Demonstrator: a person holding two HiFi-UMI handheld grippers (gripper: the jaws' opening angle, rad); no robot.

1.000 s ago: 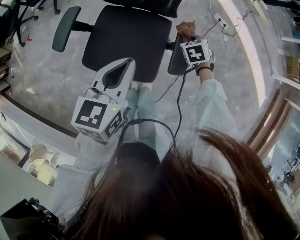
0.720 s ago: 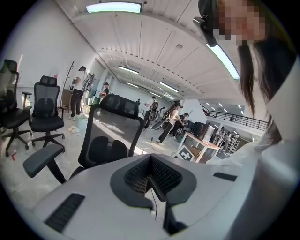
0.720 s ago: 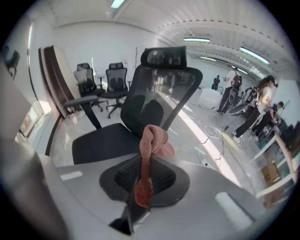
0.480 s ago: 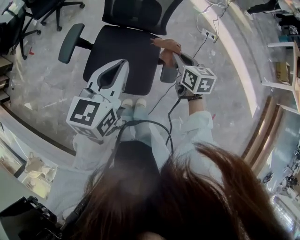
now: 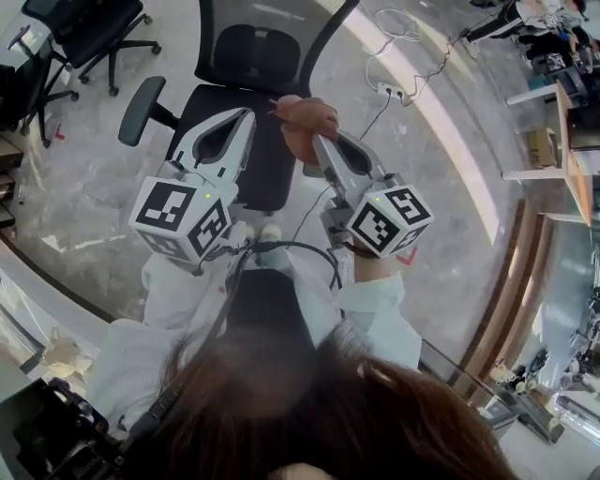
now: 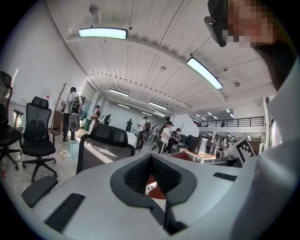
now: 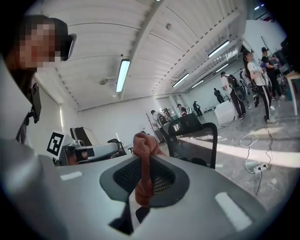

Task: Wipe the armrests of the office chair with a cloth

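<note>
A black office chair stands below me, its seat (image 5: 274, 173) and mesh backrest (image 5: 248, 42) showing in the head view. Its left armrest (image 5: 141, 111) is bare; the right armrest is hidden behind my right gripper. My right gripper (image 5: 317, 141) is shut on a bunched reddish-brown cloth (image 5: 302, 117), held in the air over the seat's right side. In the right gripper view the cloth (image 7: 144, 145) hangs from the closed right gripper (image 7: 143, 157). My left gripper (image 5: 247, 114) hovers over the seat, shut with nothing in it; the left gripper view shows the same left gripper (image 6: 151, 157).
Other office chairs (image 5: 84, 28) stand at the upper left. A power strip with cables (image 5: 394, 89) lies on the floor to the right of the chair, with desks (image 5: 562, 122) further right. Several people (image 6: 164, 136) stand in the background. A black cable (image 5: 291, 248) loops near my body.
The right gripper has lifted the cloth off the right armrest, up and to the left over the seat. Both grippers have risen closer to the head camera.
</note>
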